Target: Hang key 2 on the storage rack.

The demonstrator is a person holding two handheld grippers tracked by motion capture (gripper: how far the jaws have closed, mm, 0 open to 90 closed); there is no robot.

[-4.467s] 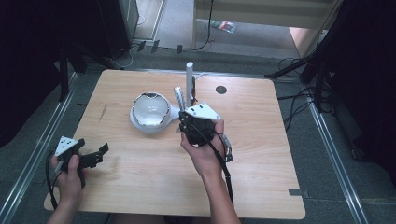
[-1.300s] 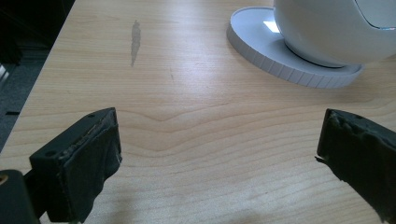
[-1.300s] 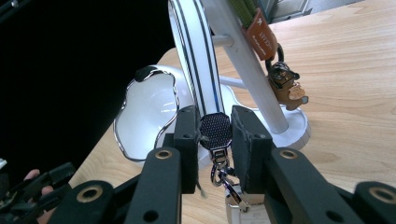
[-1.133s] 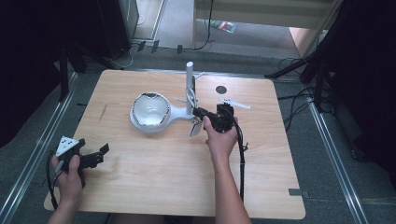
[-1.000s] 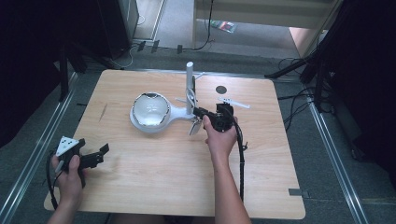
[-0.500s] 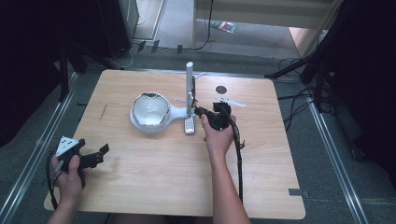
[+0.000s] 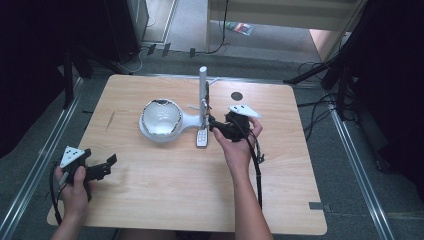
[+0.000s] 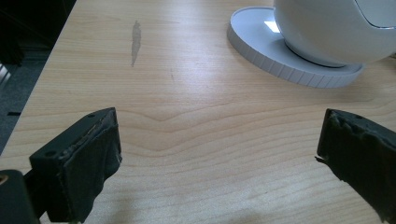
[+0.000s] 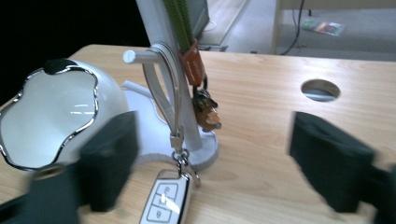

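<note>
Using the white stand (image 7: 202, 95) in the middle of the table (image 7: 165, 200) as the reference point. Way off to its left and toward the near edge, the left gripper (image 7: 102, 169) just sits low over bare wood with its jaws wide apart and nothing between them. In the left gripper view you can see the stand's round bowl (image 8: 336, 28) up ahead and to the right of it, well apart.

Moving right: the bowl hangs off the stand's left side. On the stand's little peg (image 9: 137, 56) there's a grey strap (image 9: 170, 98) looped over, and the white car key fob (image 7: 201, 137) at the end of that strap is lying flat on the table just in front of the stand's base, touching or nearly so. Its long axis runs from the stand toward the person. An orange tag with more keys (image 9: 201, 93) hangs on a green lanyard on the post too.

Right of the stand is the right gripper (image 7: 216, 125), jaws just popped open and nothing pinched between them now. It points at the post, with the fob just ahead and below, between the jaw lines. So the right hand is clearly the nearer one. I'd guess backing off straight toward the person is the safe move, since the strap hangs close to the left jaw.
</note>
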